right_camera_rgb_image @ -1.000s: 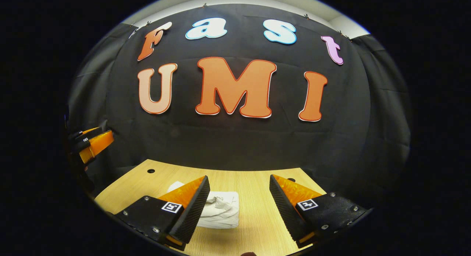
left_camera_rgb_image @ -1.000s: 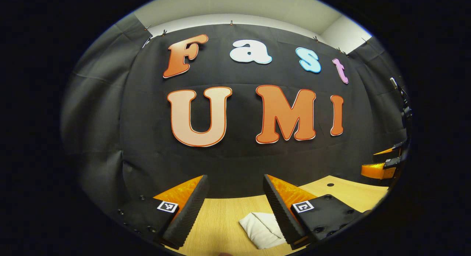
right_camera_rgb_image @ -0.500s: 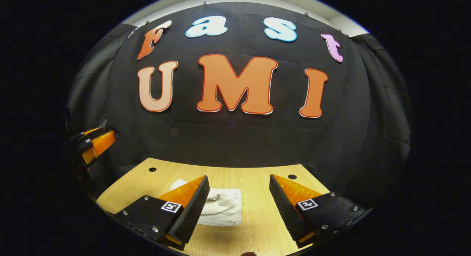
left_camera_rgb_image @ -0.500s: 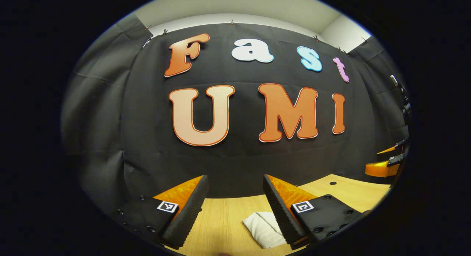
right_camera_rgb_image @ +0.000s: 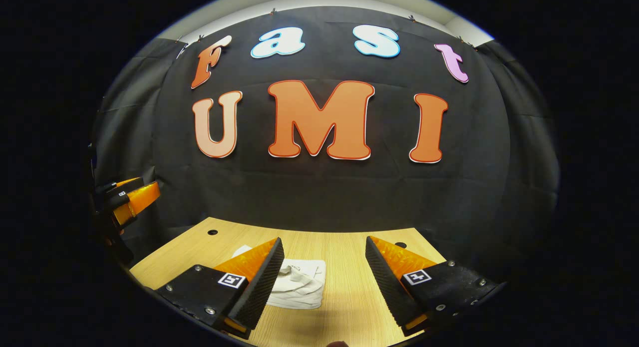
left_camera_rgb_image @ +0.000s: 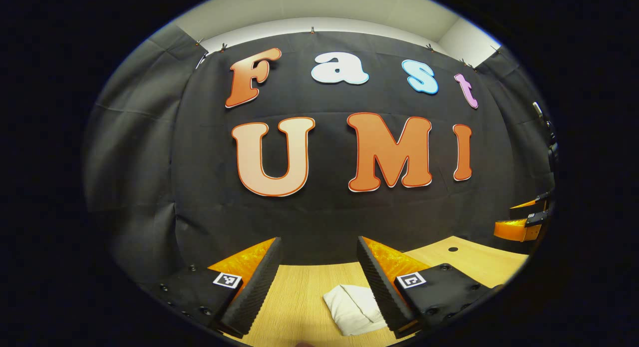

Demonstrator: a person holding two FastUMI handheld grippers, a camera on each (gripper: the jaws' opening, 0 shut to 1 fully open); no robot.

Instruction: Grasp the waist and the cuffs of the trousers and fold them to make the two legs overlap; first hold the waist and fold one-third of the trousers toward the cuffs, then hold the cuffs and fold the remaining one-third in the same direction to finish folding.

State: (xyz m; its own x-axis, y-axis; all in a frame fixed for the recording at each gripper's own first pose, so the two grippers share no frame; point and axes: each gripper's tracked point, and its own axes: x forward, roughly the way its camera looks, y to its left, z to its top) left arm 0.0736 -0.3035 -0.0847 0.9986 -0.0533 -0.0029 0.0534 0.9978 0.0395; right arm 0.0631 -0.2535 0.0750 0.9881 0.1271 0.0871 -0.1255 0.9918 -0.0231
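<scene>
The white trousers (left_camera_rgb_image: 352, 307) lie folded into a small bundle on the wooden table (left_camera_rgb_image: 299, 297). In the left gripper view the bundle sits low at the right, partly behind my right finger. My left gripper (left_camera_rgb_image: 319, 282) is open, held above the table, with nothing between its fingers. In the right gripper view the same trousers (right_camera_rgb_image: 299, 287) lie below and left of centre, partly behind the left finger. My right gripper (right_camera_rgb_image: 324, 282) is open too, raised over the table and apart from the cloth. Each view also catches the other gripper at its edge.
The right gripper (left_camera_rgb_image: 521, 222) shows at the far right edge of the left gripper view. The left gripper (right_camera_rgb_image: 127, 199) shows at the far left of the right gripper view. Small round holes (right_camera_rgb_image: 212, 232) mark the table near its back edge. Black cloth walls close the booth.
Both grippers stay open and shift only slightly; the views tilt a little and the folded trousers stay still on the table.
</scene>
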